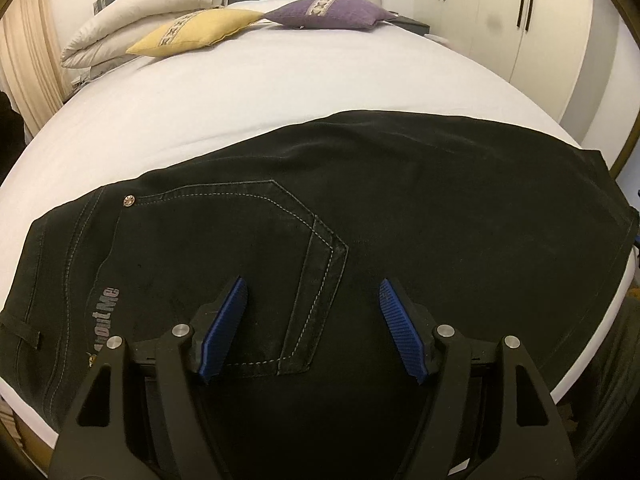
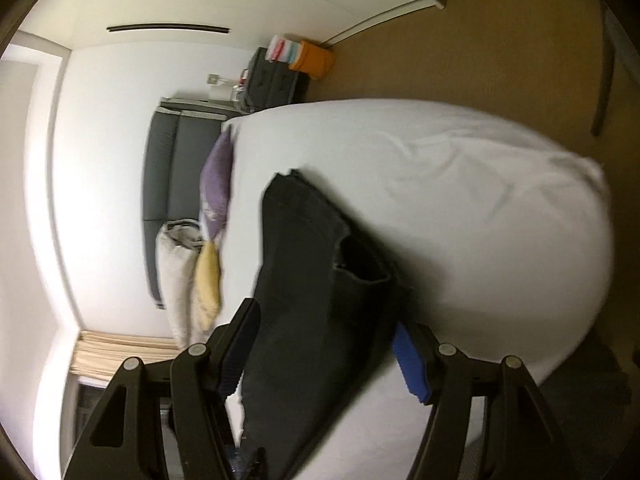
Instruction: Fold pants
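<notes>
Black jeans (image 1: 400, 200) lie spread flat on my white bed (image 1: 240, 92), one pair, back pocket up, with "AboutMe" printed by the waistband. My left gripper (image 1: 312, 308) hangs wide apart over the pocket, holding nothing. My right gripper (image 2: 326, 344) is spread too, straddling a leg end; I cannot tell if it touches. Two cushions, yellow (image 1: 192, 34) and purple (image 1: 328, 12).

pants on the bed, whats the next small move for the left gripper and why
Probably lower the left gripper and close on the pants near the back pocket. Its jaws stand open above the flat cloth, holding nothing. The right gripper has the leg end between its open jaws, so both could then lift and fold across the bed.
</notes>
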### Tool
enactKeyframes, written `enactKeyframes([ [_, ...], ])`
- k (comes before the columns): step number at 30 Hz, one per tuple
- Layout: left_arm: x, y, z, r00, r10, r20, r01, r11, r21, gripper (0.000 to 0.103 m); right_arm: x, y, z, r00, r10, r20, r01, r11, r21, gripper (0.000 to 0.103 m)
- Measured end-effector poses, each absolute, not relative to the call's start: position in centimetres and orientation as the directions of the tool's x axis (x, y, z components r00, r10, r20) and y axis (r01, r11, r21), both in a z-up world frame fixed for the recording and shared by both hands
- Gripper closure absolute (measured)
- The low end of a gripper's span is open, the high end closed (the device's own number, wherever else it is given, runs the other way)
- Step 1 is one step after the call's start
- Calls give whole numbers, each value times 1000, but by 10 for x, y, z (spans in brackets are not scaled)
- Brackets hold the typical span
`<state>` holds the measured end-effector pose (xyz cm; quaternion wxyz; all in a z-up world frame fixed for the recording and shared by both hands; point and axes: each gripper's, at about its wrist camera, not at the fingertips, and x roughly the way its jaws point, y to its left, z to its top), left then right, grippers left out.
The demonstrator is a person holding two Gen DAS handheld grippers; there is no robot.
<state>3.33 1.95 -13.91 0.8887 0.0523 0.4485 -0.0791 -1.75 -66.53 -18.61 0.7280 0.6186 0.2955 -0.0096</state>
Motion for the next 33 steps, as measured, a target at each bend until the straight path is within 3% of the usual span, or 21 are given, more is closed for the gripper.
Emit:
enactKeyframes([
  [6,31,3,-117,614,-235,-753,263,961,-85,35,-12,-656,-190,838,369,-403,340,226,913,36],
  [8,35,-13,-118,603,-225,-765,291,955,-51,35,-13,-657,-189,841,365,-399,335,228,914,39],
  [12,47,-14,-138,542,-244,-804,264,958,-113,35,-15,-660,-194,843,359,-400,342,217,915,53],
  [16,40,-18,-142,548,-244,-800,288,953,-93,34,-16,-661,-199,844,351,-406,353,206,913,71],
  [19,42,-11,-140,536,-295,-791,261,949,-177,34,-17,-660,-203,844,343,-412,361,204,910,87],
  [21,46,0,-140,525,-344,-778,239,938,-253,34,-19,-661,-205,847,335,-412,365,195,910,92],
  [30,50,12,-129,509,-374,-775,223,927,-301,34,-19,-661,-201,846,308,-434,376,231,897,94],
  [33,48,4,-112,506,-440,-742,300,896,-327,34,-18,-660,-199,843,299,-448,381,257,888,95],
])
